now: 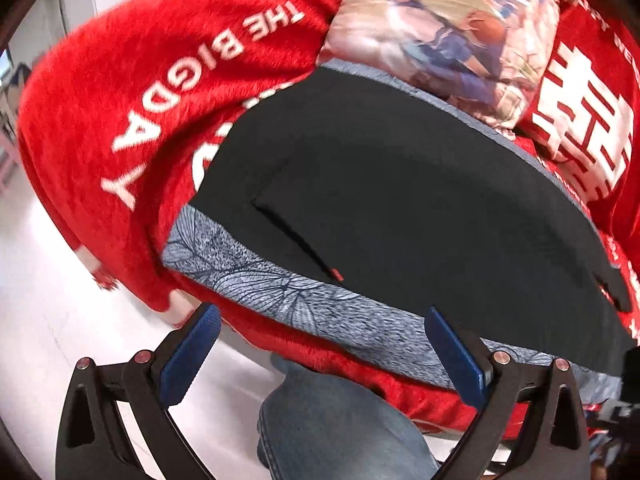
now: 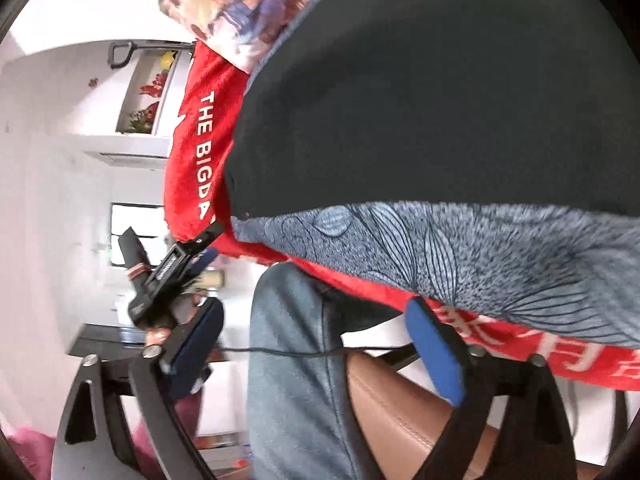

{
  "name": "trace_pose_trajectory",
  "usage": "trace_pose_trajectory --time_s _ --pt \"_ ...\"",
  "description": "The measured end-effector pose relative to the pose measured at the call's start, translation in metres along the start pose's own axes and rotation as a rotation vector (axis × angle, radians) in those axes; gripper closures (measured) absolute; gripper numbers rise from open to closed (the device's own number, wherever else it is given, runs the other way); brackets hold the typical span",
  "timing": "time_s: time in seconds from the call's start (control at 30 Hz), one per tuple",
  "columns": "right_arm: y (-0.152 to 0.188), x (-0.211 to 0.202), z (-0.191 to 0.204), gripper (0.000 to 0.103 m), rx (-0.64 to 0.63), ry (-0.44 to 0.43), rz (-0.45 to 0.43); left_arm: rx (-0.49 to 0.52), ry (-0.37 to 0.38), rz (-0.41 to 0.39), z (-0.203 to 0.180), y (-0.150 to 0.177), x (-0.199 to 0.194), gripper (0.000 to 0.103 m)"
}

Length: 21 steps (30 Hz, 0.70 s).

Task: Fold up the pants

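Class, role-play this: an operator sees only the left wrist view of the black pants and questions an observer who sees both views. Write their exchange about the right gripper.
Operator: Is the right gripper holding the pants?
Observer: No. The right gripper stands open below the pants, gripping nothing.
Operator: Anything near its fingers?
Observer: A thin black cable crosses the jeans leg between them.

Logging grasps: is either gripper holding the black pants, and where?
Neither. The left gripper and right gripper are open, nothing between their pads; black pants lie untouched.
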State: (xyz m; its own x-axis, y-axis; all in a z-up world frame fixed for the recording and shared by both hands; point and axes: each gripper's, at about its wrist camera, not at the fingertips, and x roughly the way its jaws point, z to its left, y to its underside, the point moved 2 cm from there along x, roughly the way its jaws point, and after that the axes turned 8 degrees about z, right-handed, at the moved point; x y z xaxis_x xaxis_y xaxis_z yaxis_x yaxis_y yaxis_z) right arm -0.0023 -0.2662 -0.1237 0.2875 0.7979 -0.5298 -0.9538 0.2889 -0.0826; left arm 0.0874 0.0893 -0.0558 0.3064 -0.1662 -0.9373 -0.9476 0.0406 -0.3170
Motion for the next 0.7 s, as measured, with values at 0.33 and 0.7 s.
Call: trace_pose_trajectory --time_s 0.33,0.7 --pt "-0.004 0.009 -0.018 0.014 0.003 -0.056 -0.038 -0.189 0.285 0.149 0.042 -0.004 0.067 0.001" --pt "-0.016 -0.002 -0.008 0.024 -0.015 -0.031 -0.083 -0.234 0.394 0.029 0.041 -0.008 0.078 0.002"
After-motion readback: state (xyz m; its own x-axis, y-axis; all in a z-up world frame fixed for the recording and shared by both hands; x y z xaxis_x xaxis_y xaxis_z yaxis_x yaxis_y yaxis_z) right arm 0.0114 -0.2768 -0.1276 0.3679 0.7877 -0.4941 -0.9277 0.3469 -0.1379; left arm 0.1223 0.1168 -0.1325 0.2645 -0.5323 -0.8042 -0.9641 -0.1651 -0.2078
